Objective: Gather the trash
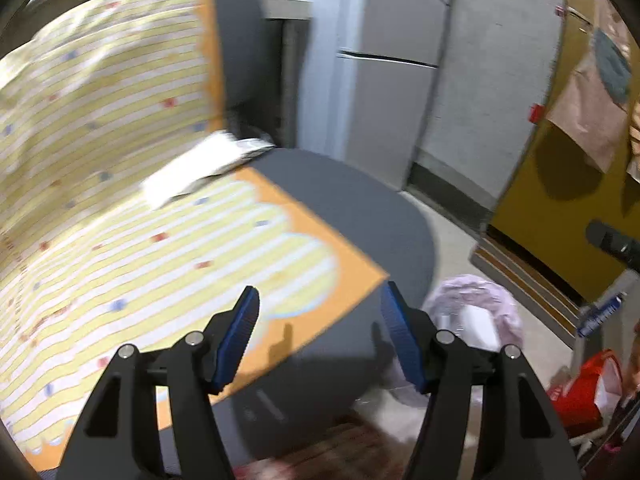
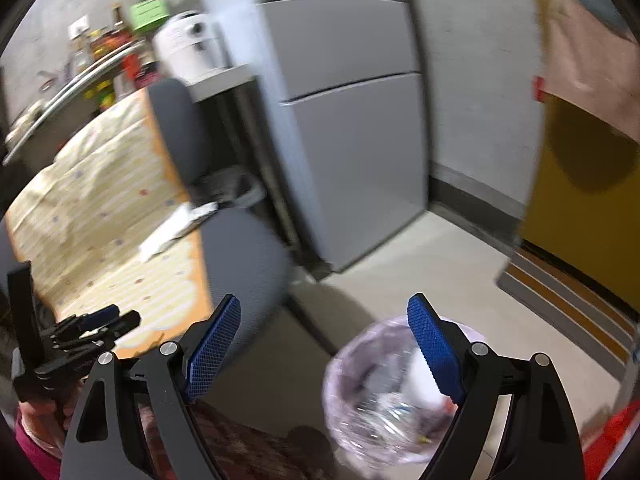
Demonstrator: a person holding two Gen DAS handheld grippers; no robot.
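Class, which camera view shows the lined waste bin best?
The right wrist view: the bin shows its whole rim and the trash inside. The left wrist view shows only part of it, behind a gripper finger.

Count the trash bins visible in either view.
1. A round bin lined with a translucent pale plastic bag stands on the floor right of the grey chair seat, partly behind the right tool's finger; it also shows in the left view. Others may be hidden.
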